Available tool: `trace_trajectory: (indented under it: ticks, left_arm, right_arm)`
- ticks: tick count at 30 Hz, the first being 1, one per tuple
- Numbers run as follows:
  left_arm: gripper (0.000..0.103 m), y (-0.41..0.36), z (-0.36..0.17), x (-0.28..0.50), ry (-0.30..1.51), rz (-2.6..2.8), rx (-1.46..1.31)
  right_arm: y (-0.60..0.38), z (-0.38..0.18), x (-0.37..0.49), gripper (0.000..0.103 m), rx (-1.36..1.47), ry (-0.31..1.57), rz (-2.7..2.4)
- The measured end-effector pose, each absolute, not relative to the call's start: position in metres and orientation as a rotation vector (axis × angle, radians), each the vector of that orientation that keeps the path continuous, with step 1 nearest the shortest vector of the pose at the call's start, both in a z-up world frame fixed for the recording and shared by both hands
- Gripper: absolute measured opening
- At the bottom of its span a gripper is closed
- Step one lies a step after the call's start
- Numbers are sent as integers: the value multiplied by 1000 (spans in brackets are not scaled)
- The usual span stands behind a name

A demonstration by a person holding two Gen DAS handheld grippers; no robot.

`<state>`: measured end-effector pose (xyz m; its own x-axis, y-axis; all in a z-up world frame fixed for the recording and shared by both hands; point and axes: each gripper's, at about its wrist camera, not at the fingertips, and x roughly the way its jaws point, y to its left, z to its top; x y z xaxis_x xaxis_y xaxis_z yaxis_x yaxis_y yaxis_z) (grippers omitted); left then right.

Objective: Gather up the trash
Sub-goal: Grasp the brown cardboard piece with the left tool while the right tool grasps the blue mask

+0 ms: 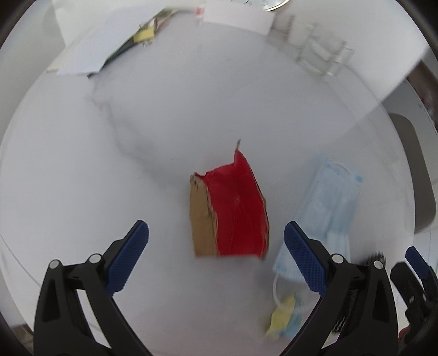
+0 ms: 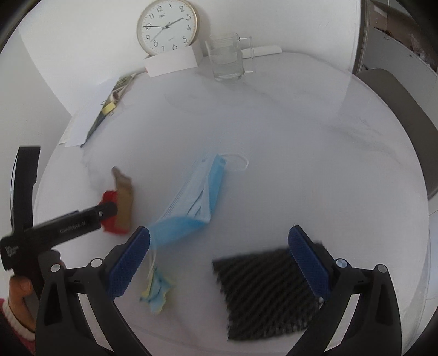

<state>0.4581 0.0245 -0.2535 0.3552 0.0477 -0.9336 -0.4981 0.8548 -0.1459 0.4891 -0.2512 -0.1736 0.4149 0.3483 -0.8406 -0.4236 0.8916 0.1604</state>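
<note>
A torn piece of red and brown cardboard (image 1: 230, 216) lies on the white table, just ahead of my open left gripper (image 1: 216, 243); it also shows at the left of the right wrist view (image 2: 121, 204). A blue face mask (image 1: 325, 216) lies right of it, also in the right wrist view (image 2: 194, 200). A small yellow and blue crumpled scrap (image 1: 282, 320) lies near the mask's strap, also in the right wrist view (image 2: 157, 294). My right gripper (image 2: 219, 252) is open above a black striped piece (image 2: 268, 290). Both grippers are empty.
At the back of the round white table (image 2: 301, 137) stand a wall clock (image 2: 167, 26), a glass jug of water (image 2: 227, 59), a white card (image 2: 171, 64) and a stack of papers with a booklet (image 2: 95, 112). A chair (image 2: 397, 109) stands right.
</note>
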Motion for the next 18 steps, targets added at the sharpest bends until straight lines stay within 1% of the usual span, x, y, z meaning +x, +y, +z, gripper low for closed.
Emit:
trace_trajectory:
  ticks: [2,3,4,5,6,7,8,10,11,14,15,16,17,18]
  left_arm:
    - [89,25,-261,468,1178,372,-469]
    - [82,24,-263,472,1183,365,-478]
    - [73,23,-267,476,1191,355,-485]
    - [68,23,-269,478,1197,350,-483]
    - [59,20,-271,482,1208,348,-471]
    - [52,21,-272,485,1212,341,-466]
    - [51,20,-273,485,1211,334,-459]
    - [44,20,-272,483,1187,320,-438]
    - [43,20,-271,483,1181,313,-431]
    - [38,22,-267,480,1166,271,-423]
    - [36,22,-266,480,1162,261,-413]
    - [35,23,-265,479,1158,253,-400]
    - [34,24,-264,479,1154,245,-387]
    - [34,24,-263,477,1147,243,-367]
  right_arm:
    - [-243,-183,512,100,-79,1057,488]
    - [-241,-187,518,98,-78,1065,490]
    - [-237,-192,526,93,-76,1076,494]
    - [-234,-196,532,91,-75,1088,498]
    - [-232,-199,537,89,-71,1097,503]
    - [-230,-203,543,87,-61,1107,512]
    - [-228,-206,547,86,-55,1114,517]
    - [-226,-210,553,78,-49,1127,525]
    - [-225,-213,555,76,-46,1133,528]
    - [-219,-221,561,66,-45,1160,547]
    - [-215,-225,563,57,-56,1171,548]
    - [-213,-228,565,44,-60,1181,552]
    - [-211,-232,566,36,-59,1195,559]
    - [-209,-235,568,19,-54,1203,568]
